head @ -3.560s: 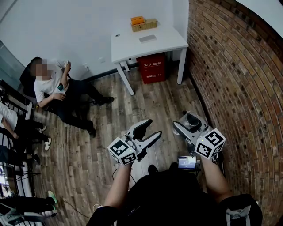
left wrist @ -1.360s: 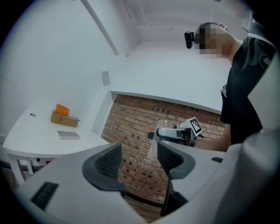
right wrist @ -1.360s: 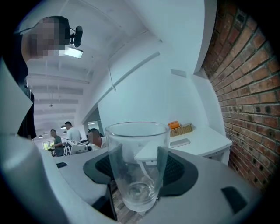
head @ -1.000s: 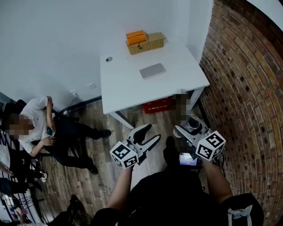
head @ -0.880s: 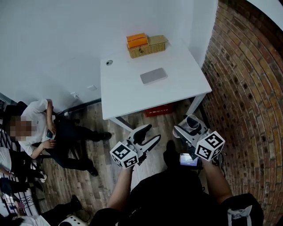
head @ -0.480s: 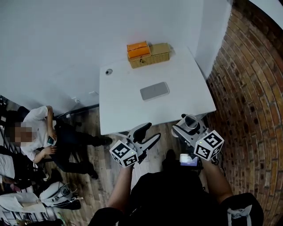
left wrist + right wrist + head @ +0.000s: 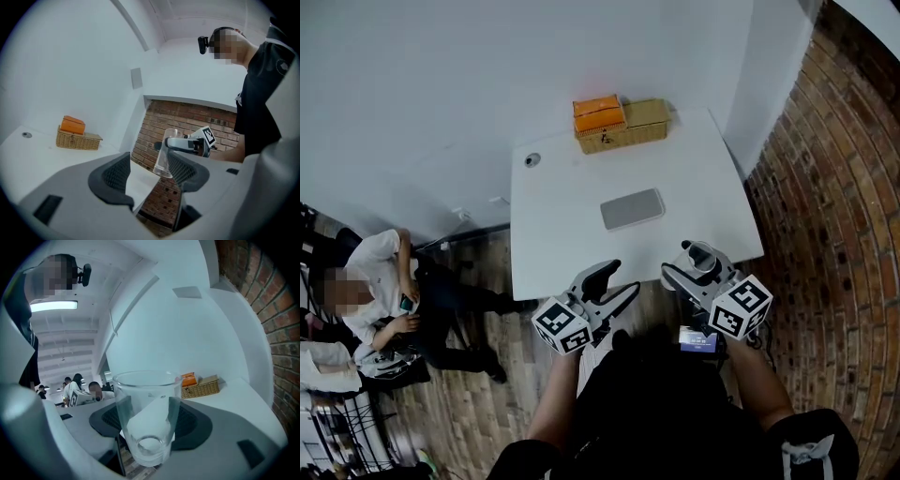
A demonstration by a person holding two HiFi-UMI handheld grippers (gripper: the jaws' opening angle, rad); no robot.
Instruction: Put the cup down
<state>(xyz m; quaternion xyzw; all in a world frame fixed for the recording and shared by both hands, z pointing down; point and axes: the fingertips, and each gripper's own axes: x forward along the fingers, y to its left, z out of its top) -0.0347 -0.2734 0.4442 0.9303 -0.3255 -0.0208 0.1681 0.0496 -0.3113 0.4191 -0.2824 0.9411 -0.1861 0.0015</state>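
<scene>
Since the cup (image 7: 147, 418) is clamped upright between the jaws of the right gripper (image 7: 697, 269), mouth up and long axis vertical, the coming move turns on where its base sits over the counter (image 7: 572, 234). From the head view it hangs at the counter's near edge, toward the right corner. The right gripper view shows floorboards below the glass, so I judge the base barely past the edge, if at all (how high it hangs I cannot tell). The left gripper (image 7: 610, 285) is nearby at the left, jaws apart and empty, and plays no part. Ahead of the cup the white top is bare. Farther on lies a grey slab (image 7: 632, 208), well clear, and a basket (image 7: 645, 122) stands at the far edge. A short push forward, then down, should do.
</scene>
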